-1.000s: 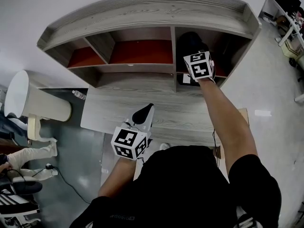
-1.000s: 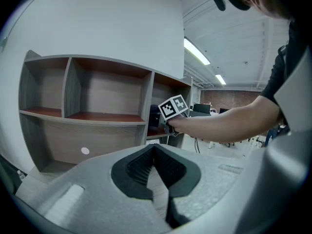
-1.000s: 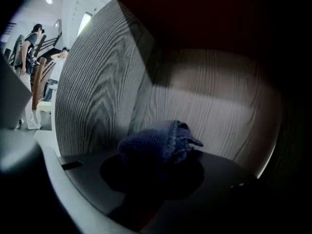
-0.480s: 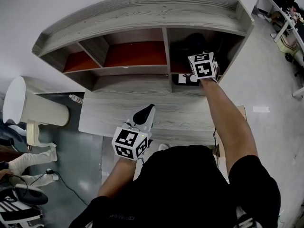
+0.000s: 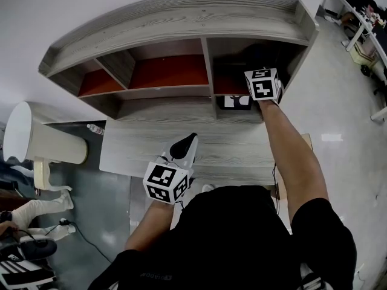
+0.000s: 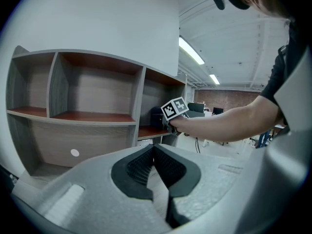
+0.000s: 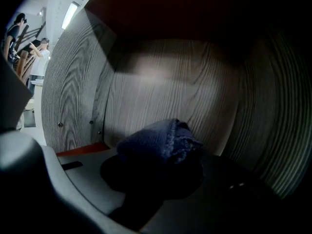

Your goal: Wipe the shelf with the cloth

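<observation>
A grey wooden shelf unit (image 5: 181, 17) with red-brown compartment floors stands on a desk against the wall. My right gripper (image 5: 262, 84) reaches into the rightmost compartment (image 5: 233, 83). In the right gripper view its jaws are shut on a bunched dark blue cloth (image 7: 161, 140), just above the red shelf floor (image 7: 80, 149), facing the compartment's back wall. My left gripper (image 5: 181, 148) hovers over the desk (image 5: 139, 144) in front of the shelf, its jaws (image 6: 155, 172) shut with nothing between them. The left gripper view shows the right gripper (image 6: 174, 109) at the compartment mouth.
A white bin-like object (image 5: 36, 135) stands left of the desk, with a small bottle (image 5: 97, 128) at the desk's left edge. Another person's legs (image 5: 30, 207) and cables lie on the floor at the left. The two left compartments (image 5: 169, 70) hold nothing.
My right gripper has drawn slightly outward and to the right in the right compartment, cloth still held. The head view shifted a little. The left gripper stayed put.
</observation>
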Available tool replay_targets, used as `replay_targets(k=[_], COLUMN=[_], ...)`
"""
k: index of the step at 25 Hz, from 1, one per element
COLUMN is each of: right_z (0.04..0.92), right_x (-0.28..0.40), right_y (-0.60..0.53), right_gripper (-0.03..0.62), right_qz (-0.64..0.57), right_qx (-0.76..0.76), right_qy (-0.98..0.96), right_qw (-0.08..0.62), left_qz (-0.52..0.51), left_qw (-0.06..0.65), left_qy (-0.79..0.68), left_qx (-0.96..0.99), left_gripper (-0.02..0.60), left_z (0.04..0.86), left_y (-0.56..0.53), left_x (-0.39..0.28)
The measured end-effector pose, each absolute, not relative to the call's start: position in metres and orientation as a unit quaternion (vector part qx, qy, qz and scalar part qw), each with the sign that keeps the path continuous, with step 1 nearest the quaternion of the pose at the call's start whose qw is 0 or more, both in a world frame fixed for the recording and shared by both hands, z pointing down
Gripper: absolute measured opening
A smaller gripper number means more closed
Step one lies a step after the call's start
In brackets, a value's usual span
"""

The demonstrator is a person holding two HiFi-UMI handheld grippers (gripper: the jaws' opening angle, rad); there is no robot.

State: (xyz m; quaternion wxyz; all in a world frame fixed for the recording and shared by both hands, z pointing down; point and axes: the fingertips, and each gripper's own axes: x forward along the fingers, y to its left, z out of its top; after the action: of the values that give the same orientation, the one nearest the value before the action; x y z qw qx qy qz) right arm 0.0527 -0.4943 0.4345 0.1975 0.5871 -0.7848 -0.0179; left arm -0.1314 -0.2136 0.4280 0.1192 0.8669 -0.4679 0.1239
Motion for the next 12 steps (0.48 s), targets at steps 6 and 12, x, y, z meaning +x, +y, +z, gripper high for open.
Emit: replay_targets(k=[6, 12], right_z=[0.437, 0.439], right_x=[0.068, 0.073], right_y=[-0.495, -0.497], right_gripper=[0.101, 0.101], right_qz=[-0.011, -0.006], right_qx=[0.601, 0.606], right_qy=[-0.774, -0.773], right_qw=[0.197, 0.190], left_qz=[0.123, 0.121], left_qw=[0.120, 0.118], left_qy=[-0.465, -0.467], left_qx=[0.868, 0.868], left_gripper=[0.008, 0.009], left_z=[0.429, 0.426], left_y=[-0.215, -0.217], left_x=[-0.131, -0.132])
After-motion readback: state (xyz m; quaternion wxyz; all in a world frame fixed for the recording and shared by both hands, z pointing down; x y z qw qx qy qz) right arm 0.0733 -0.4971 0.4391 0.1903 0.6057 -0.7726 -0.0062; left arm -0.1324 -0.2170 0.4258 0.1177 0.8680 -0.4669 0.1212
